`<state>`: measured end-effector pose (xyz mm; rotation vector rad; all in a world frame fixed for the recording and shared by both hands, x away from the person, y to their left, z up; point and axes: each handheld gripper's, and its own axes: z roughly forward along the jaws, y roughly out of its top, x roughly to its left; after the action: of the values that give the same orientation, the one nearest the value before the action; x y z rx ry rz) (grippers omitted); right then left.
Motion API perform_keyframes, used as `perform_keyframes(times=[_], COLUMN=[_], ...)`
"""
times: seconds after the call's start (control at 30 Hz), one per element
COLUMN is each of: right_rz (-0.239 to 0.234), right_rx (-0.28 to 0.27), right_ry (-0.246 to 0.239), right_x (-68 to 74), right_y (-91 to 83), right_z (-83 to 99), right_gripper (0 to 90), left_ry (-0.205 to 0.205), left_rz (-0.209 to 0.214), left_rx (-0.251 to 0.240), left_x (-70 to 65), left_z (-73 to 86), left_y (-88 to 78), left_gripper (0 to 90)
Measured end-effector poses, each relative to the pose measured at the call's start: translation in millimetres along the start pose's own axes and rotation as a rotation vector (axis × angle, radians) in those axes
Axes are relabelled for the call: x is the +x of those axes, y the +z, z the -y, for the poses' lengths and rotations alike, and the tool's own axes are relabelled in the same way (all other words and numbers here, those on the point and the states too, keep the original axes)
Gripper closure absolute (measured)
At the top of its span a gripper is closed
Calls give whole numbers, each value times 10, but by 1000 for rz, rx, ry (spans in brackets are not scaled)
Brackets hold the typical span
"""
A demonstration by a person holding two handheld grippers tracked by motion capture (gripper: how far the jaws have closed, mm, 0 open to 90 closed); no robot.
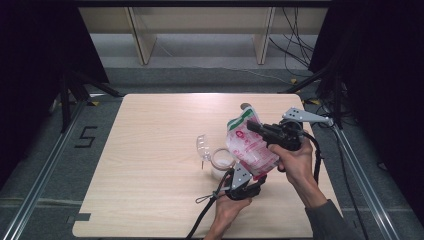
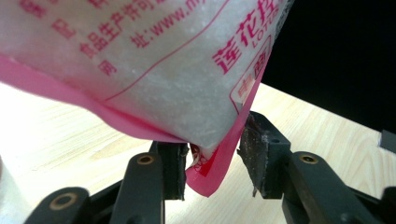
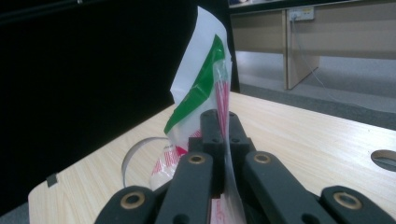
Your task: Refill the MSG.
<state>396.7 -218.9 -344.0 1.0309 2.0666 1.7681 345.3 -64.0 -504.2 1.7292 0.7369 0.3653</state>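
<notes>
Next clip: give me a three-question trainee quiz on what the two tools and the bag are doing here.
1. True or false: the right tool is clamped on the upper part of the bag.
2. Which corner of the bag sits between the left tool's open jaws? A) green top corner B) pink bottom corner C) neither
3. What stands on the table just left of the bag in the high view?

Key
1. True: its jaws are shut on the bag's edge.
2. B: the pink corner hangs in the gap, the right-hand pad clear of it.
3. A clear jar, with its lid beside it.
</notes>
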Motion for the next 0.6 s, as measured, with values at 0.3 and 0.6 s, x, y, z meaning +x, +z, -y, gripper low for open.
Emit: perform_keyframes(times=[0.3, 0.6], right_rz=[-16, 16], right_rx=[-71, -75], right_ry=[31, 51], right_x=[-69, -169], right_y=[-131, -169], right_z=[105, 238], right_gripper=[900, 900], left_ry=[-46, -13], left_rz=[20, 21], left_rx=[-4, 1], left_x=[-7, -39], left_z=[-3, -21], left_y=[-129, -285], left_gripper=[468, 402])
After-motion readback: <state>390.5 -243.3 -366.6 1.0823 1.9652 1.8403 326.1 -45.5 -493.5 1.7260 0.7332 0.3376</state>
